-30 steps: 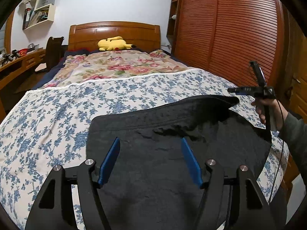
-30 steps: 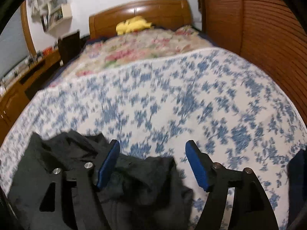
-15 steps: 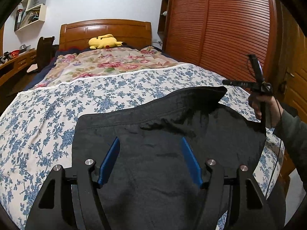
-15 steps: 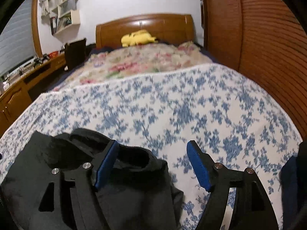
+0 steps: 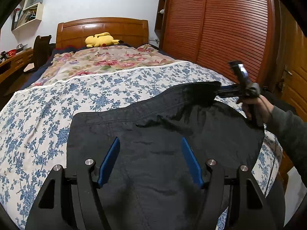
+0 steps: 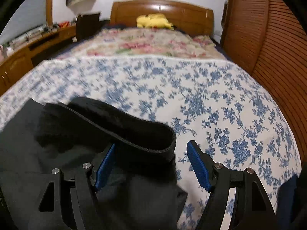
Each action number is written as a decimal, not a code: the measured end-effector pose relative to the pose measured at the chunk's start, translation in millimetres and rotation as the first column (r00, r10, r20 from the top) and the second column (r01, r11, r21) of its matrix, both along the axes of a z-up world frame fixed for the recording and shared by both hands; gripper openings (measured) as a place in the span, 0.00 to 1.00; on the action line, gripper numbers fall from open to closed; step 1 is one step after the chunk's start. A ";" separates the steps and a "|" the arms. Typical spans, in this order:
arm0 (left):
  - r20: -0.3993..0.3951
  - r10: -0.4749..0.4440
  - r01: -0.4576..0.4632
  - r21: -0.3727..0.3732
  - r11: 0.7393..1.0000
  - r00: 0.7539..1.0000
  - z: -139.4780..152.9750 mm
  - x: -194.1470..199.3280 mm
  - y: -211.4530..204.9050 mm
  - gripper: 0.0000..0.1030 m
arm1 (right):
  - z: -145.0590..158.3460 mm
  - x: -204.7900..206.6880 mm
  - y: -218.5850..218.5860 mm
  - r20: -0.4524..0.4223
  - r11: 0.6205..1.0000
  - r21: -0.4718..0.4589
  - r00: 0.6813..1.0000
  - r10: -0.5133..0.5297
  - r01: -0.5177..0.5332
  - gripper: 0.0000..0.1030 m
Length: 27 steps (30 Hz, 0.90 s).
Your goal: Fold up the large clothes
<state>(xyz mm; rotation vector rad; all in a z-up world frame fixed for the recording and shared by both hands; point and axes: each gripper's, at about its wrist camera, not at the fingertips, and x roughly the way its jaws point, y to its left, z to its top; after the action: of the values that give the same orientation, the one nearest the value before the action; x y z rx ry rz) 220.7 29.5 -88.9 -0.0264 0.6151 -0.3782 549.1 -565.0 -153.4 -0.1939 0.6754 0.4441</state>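
A black garment (image 5: pixel 153 134) lies spread on the near end of the bed (image 5: pixel 57 103), its right edge close to the bed's side by the wooden wardrobe (image 5: pixel 220 28), with bare flowered sheet stretching away toward the headboard. Compared with a second ago, the right gripper (image 6: pixel 151 164) has dropped closer to the cloth, so that the fuzzy collar (image 6: pixel 119 122) now sits between its spread, unclenched jaws without being pinched. The left gripper (image 5: pixel 150 161) hovers released above the garment's middle, angled downward.
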 end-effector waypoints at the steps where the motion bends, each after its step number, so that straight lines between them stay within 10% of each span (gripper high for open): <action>1: -0.001 -0.001 0.001 0.000 1.000 1.000 -0.4 0.4 0.1 0.65 | -2.9 11.1 2.3 -0.025 1.000 0.000 1.000 -0.005 0.005 0.73; 5: -0.010 -0.008 0.008 0.005 1.000 1.000 -2.6 1.1 -1.4 0.65 | -16.5 48.9 15.7 -0.139 1.000 0.004 0.990 0.028 -0.028 0.73; 9: -0.020 -0.016 0.016 0.010 1.000 1.000 -5.9 2.6 -2.7 0.65 | -35.0 69.5 34.9 -0.261 0.996 -0.002 0.961 0.085 -0.088 0.47; 15: -0.029 -0.021 0.021 0.003 1.000 0.999 -6.9 4.4 -1.9 0.65 | -17.2 56.7 44.8 -0.145 0.994 -0.039 0.984 0.100 -0.106 0.14; 22: -0.033 -0.014 0.014 0.006 1.000 0.999 -7.8 3.7 -0.8 0.65 | -7.9 64.0 32.2 -0.110 0.985 -0.113 0.984 -0.140 0.128 0.14; 27: -0.038 0.014 -0.013 0.010 1.000 0.999 -9.1 0.9 8.6 0.66 | 3.3 57.4 48.9 -0.078 0.983 -0.142 0.989 -0.127 0.115 0.50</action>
<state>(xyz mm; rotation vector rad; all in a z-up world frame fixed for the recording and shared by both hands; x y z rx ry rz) 221.6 38.1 -98.0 -0.0282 0.6541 -0.3624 606.6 -516.1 -150.1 -0.2630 0.7993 0.2908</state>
